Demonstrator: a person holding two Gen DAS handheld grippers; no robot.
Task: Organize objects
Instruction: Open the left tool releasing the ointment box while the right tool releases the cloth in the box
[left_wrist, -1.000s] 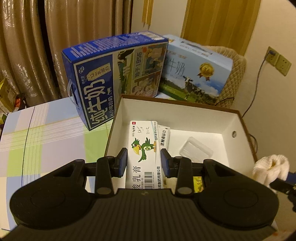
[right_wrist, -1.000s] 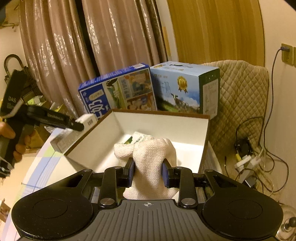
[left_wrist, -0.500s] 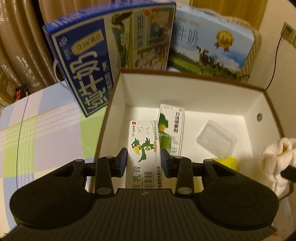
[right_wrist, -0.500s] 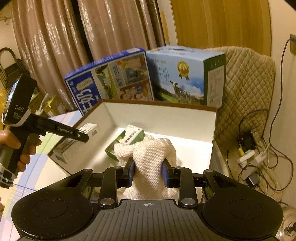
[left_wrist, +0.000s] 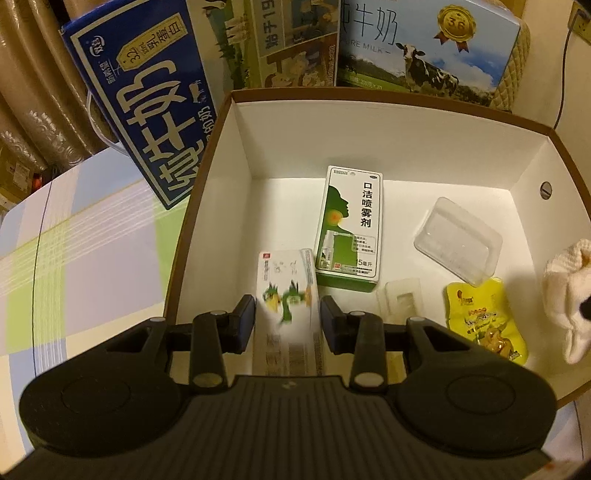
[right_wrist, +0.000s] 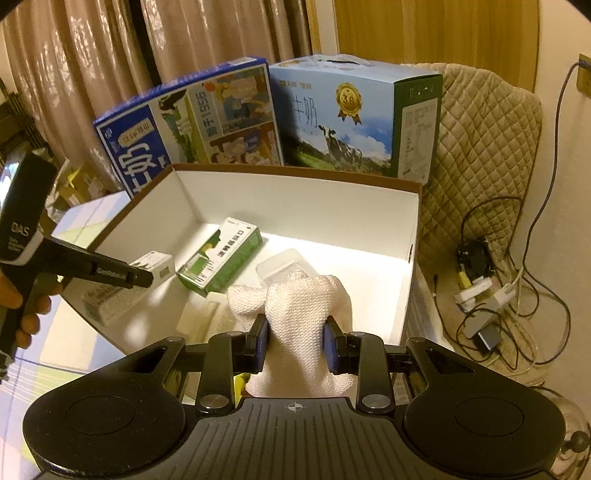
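Checked table (left_wrist: 74, 236) bears open box (left_wrist: 207, 192) and milk cartons (left_wrist: 147, 110).

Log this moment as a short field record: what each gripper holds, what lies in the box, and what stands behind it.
left gripper: open; blurred white ointment carton between its fingers, seemingly just released
right gripper: shut on white knitted cloth, above the box's near side
container: open white box with brown rim
box floor: green spray carton, clear plastic tray, yellow snack packet, small white plastic piece
behind box: dark blue milk case, light blue milk case
surface: checked tablecloth
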